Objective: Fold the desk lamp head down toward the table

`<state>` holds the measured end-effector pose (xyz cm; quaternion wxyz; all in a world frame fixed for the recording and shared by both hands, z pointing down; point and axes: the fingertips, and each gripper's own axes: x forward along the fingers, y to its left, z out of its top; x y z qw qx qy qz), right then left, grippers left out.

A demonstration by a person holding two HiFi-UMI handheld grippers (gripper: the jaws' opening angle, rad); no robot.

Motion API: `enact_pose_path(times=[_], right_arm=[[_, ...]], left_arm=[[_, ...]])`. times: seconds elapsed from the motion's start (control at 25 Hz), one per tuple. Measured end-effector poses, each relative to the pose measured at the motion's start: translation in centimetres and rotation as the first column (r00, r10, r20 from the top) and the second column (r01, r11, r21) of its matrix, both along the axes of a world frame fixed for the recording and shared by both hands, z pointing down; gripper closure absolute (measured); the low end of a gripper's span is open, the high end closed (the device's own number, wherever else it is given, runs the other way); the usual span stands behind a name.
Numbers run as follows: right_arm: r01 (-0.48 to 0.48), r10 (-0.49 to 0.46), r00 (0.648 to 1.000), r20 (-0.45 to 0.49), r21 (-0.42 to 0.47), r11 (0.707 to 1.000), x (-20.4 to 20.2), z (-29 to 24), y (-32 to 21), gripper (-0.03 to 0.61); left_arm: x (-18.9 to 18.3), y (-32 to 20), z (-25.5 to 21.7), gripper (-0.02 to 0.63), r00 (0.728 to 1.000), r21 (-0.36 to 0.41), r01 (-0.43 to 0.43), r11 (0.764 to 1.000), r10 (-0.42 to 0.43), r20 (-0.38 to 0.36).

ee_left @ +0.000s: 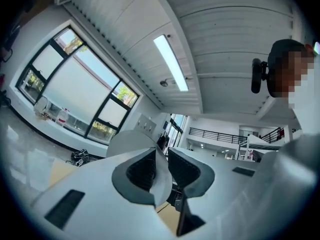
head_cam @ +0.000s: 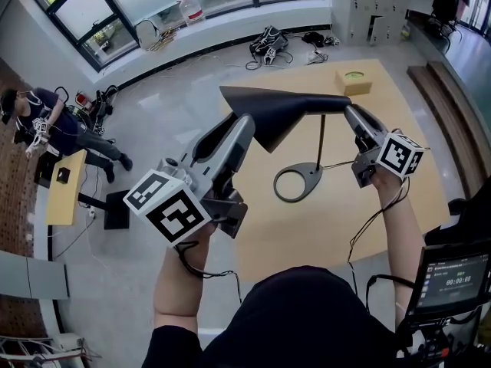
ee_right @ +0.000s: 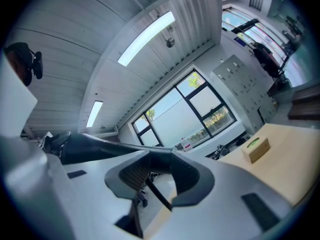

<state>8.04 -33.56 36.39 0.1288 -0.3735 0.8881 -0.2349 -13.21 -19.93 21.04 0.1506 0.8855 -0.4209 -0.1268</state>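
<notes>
A black desk lamp stands on the wooden table (head_cam: 399, 136) on a ring base (head_cam: 298, 182), with a thin stem and a wide cone head (head_cam: 280, 112) held out level to the left. My left gripper (head_cam: 245, 123) is at the head's lower left rim. In the left gripper view the pale inner rim of the shade (ee_left: 161, 181) lies between the jaws against the left pad (ee_left: 141, 171), with a slit of room before the right pad. My right gripper (head_cam: 351, 113) is closed on the lamp's arm (ee_right: 100, 146) at its right end, above the stem (ee_right: 158, 194).
A small box with a green top (head_cam: 354, 81) sits at the table's far side. Cables and gear (head_cam: 268, 44) lie on the floor by the windows. A person (head_cam: 46, 121) sits at a small table (head_cam: 65, 186) far left. A screen (head_cam: 453, 278) is at the lower right.
</notes>
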Motion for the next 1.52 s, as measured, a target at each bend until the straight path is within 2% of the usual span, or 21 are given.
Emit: enact_pose_path(times=[0.24,0.68,0.96,1.12,1.52], right_arm=[[0.012,-0.012,1.000,-0.001,0.001,1.000,-0.1,-0.1,0.0,0.447],[-0.016,0.017,1.000,-0.018,0.054,0.998,0.6,-2.5,-0.5,0.468],[-0.018,0.030,0.994,-0.101,0.113,0.993,0.5,-4.2,-0.6,0.468],[-0.020,0.034,0.994,-0.104,0.129,0.991,0.7,-5.0,-0.6,0.468],[-0.017,0.049,0.982,-0.181,0.173,0.985,0.6,-6.3,-0.4,0.468]], left_arm=[[0.0,0.4,0.4,0.541,0.999,0.007,0.010,1.000,-0.011,0.051],[-2.2,1.5,6.1,0.545,0.999,-0.108,0.043,0.993,-0.041,0.016],[-2.6,1.9,11.0,0.545,0.997,-0.201,0.050,0.978,-0.062,-0.053],[-2.4,1.9,13.4,0.545,0.993,-0.240,0.025,0.970,-0.052,-0.106],[-1.7,1.7,17.3,0.545,0.986,-0.313,-0.005,0.950,-0.047,-0.161]])
